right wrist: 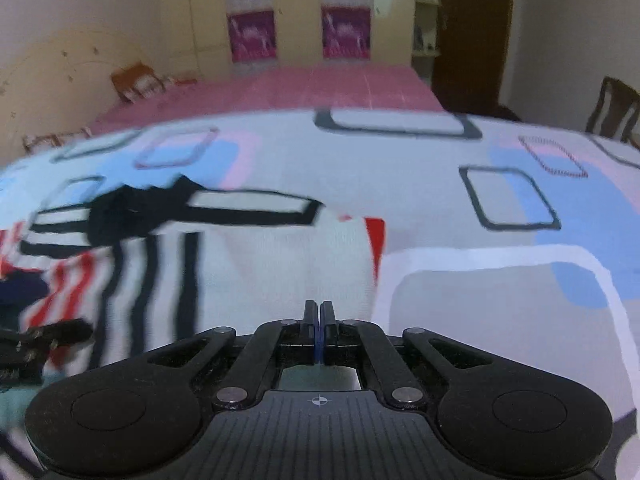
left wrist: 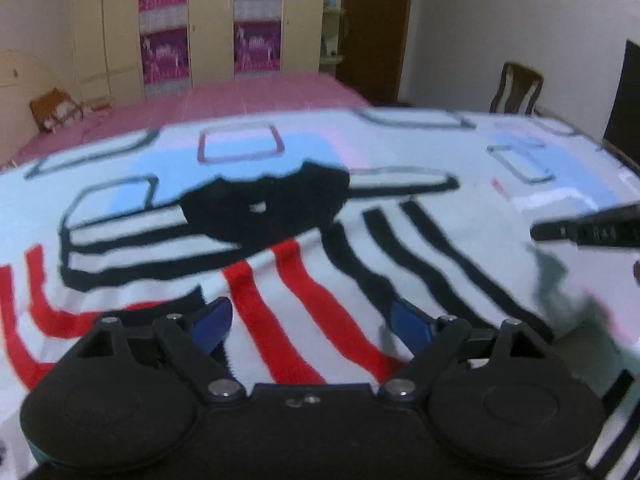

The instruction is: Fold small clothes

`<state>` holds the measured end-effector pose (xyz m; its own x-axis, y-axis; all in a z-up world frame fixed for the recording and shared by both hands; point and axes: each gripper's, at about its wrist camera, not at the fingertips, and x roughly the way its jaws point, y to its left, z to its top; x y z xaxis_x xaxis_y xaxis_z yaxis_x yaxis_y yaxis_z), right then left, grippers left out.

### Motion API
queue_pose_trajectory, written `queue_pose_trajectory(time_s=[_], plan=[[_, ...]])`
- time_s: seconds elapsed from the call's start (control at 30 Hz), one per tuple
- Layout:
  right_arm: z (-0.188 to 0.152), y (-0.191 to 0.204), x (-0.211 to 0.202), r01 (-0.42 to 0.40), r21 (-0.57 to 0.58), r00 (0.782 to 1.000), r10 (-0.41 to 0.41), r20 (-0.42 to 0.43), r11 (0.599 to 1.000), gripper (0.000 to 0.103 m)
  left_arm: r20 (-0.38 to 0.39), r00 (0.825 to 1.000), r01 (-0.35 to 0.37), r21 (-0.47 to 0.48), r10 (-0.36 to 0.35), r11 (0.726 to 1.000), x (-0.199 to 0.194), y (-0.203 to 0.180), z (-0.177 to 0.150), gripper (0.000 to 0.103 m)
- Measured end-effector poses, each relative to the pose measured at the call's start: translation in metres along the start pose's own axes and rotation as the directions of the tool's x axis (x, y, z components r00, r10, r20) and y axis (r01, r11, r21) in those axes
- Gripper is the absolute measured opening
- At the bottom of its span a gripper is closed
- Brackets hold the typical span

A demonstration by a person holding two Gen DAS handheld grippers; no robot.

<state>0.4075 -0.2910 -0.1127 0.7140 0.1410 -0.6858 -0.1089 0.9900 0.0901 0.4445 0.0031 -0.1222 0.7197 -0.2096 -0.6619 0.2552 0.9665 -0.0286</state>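
Observation:
A small white garment with red and black stripes and a black collar lies spread on the patterned cover. My left gripper hovers over its red stripes, jaws wide open, nothing between the blue pads. In the right wrist view the garment stretches to the left, collar at the far left. My right gripper sits over the garment's white part near its right edge, pads pressed together, with no cloth visible between them. Its dark tip shows at the right of the left wrist view.
The work surface is a white cover with blue, pink and black squares. Behind it lies a pink bed, then a beige wardrobe. A wooden chair stands at the back right, a dark panel beside it.

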Motion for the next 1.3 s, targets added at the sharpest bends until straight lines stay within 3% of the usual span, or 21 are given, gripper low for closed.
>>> queue_pose_trajectory(time_s=[0.13,0.2,0.37,0.4,0.43,0.53,0.63,0.7,0.77,0.8,0.9,1.0,1.03,1.1,1.17,1.2,1.3], plan=[[-0.034,0.005,-0.013,-0.018,0.021,0.997,0.019,-0.075,1.0,0.0,-0.071,0.997,-0.008,-0.01,0.007,1.0,0.003,0.001,-0.019,0.089],[-0.046,0.012,-0.014,0.001,0.002,0.999,-0.001,-0.048,1.0,0.0,-0.042,0.999,-0.004,-0.025,0.003,1.0,0.001,0.002,-0.022,0.09],[-0.037,0.017,-0.026,-0.005,0.038,0.999,0.007,-0.037,0.999,0.0,-0.047,0.998,-0.044,-0.004,0.043,0.999,-0.01,0.001,-0.014,0.091],[-0.041,0.017,-0.024,-0.003,0.034,0.998,0.005,-0.068,0.999,0.0,-0.087,0.995,-0.041,-0.018,0.04,0.999,-0.003,0.004,-0.019,0.092],[-0.044,0.018,-0.019,0.001,0.031,0.995,0.003,-0.104,1.0,0.0,-0.066,0.997,-0.029,-0.038,0.027,0.999,-0.004,0.007,-0.023,0.092],[-0.039,0.02,-0.019,0.012,0.037,0.994,-0.008,-0.107,0.999,0.0,-0.076,0.997,-0.024,-0.037,0.021,0.999,-0.005,0.009,-0.019,0.092],[-0.036,0.019,-0.031,0.022,0.085,0.998,-0.016,-0.063,0.996,0.0,-0.073,0.997,-0.04,-0.077,0.035,0.996,-0.018,0.018,-0.015,0.094],[-0.035,0.021,-0.041,0.048,0.086,0.998,-0.045,-0.036,0.995,0.0,-0.041,0.995,-0.09,-0.102,0.086,0.991,-0.034,0.028,-0.017,0.103],[-0.036,0.023,-0.051,0.035,0.092,0.999,-0.032,-0.029,0.995,0.035,-0.028,0.989,-0.145,-0.138,0.143,0.98,-0.051,0.046,-0.023,0.103],[-0.038,0.025,-0.057,0.033,0.095,0.999,-0.032,-0.009,0.995,0.075,-0.025,0.986,-0.164,-0.164,0.162,0.973,-0.061,0.057,-0.027,0.103],[-0.038,0.035,-0.07,0.0,0.062,0.999,-0.002,0.046,0.998,0.079,-0.007,0.972,-0.229,-0.276,0.236,0.933,-0.097,0.1,-0.045,0.101],[-0.036,0.046,-0.07,-0.035,0.06,0.999,0.032,0.041,0.998,0.056,-0.006,0.947,-0.291,-0.43,0.32,0.855,-0.136,0.155,-0.07,0.087],[-0.036,0.05,-0.068,-0.045,0.062,0.998,0.043,0.035,0.997,0.055,-0.016,0.938,-0.312,-0.482,0.348,0.819,-0.148,0.175,-0.08,0.085],[-0.035,0.061,-0.063,-0.064,0.049,0.998,0.063,0.019,0.997,0.055,-0.058,0.915,-0.352,-0.597,0.399,0.721,-0.167,0.216,-0.102,0.08],[-0.035,0.074,-0.058,-0.077,0.025,0.997,0.077,0.007,0.997,0.055,-0.107,0.906,-0.353,-0.726,0.41,0.59,-0.186,0.261,-0.13,0.073],[-0.035,0.079,-0.057,-0.081,0.02,0.997,0.081,0.003,0.996,0.055,-0.106,0.905,-0.335,-0.773,0.411,0.538,-0.193,0.276,-0.141,0.066],[-0.036,0.094,-0.052,-0.09,0.021,0.996,0.09,-0.014,0.996,0.055,-0.005,0.916,-0.171,-0.91,0.401,0.379,-0.214,0.321,-0.176,0.054]])
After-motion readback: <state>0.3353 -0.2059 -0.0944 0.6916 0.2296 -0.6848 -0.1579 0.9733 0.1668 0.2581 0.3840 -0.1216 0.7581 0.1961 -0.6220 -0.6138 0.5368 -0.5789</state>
